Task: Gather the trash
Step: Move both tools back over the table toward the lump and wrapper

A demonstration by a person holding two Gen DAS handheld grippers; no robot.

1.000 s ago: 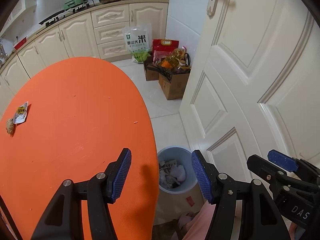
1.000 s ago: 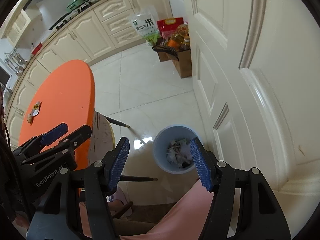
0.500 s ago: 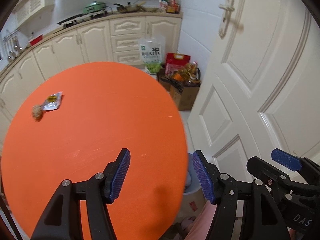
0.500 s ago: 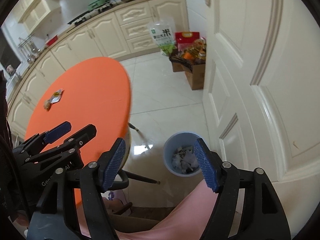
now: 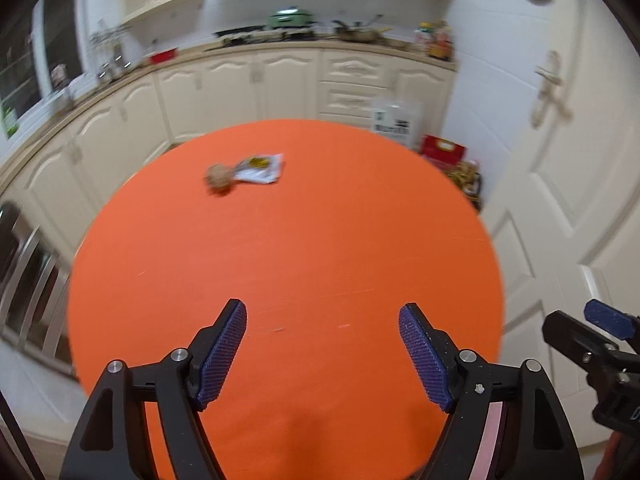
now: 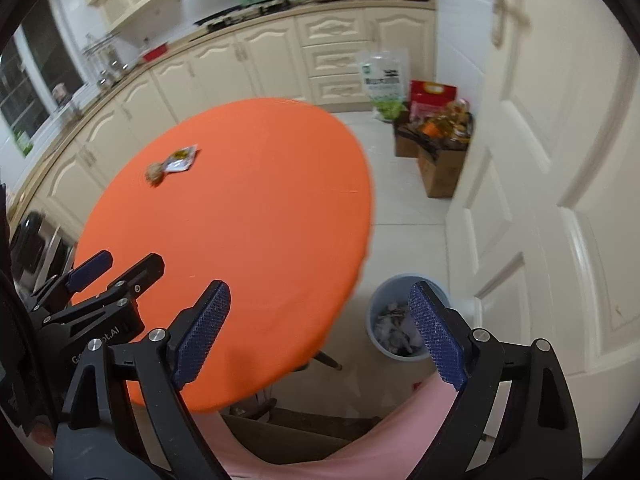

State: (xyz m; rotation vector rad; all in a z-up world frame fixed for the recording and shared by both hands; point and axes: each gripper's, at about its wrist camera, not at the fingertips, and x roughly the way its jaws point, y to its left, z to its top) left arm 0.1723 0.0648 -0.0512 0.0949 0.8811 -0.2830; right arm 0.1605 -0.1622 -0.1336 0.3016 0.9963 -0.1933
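Observation:
A white and yellow snack wrapper (image 5: pixel 260 168) and a brown crumpled lump (image 5: pixel 218 177) lie side by side on the far part of the round orange table (image 5: pixel 304 248). They also show in the right wrist view, the wrapper (image 6: pixel 181 159) and the lump (image 6: pixel 155 173). My left gripper (image 5: pixel 322 354) is open and empty above the table's near edge. My right gripper (image 6: pixel 320 332) is open and empty, off the table's right edge. A blue bin (image 6: pixel 400 354) with trash in it stands on the floor beside the table.
A white door (image 6: pixel 560 184) stands close on the right. Cardboard boxes with groceries (image 6: pixel 436 148) and a rice bag (image 6: pixel 382 84) sit on the floor by the cream cabinets (image 5: pixel 240 88). The left gripper (image 6: pixel 96 296) shows at the left of the right wrist view.
Both grippers have lifted and swung left from the bin toward the table. The wrapper and lump now lie ahead of the left gripper. Both jaws stayed open.

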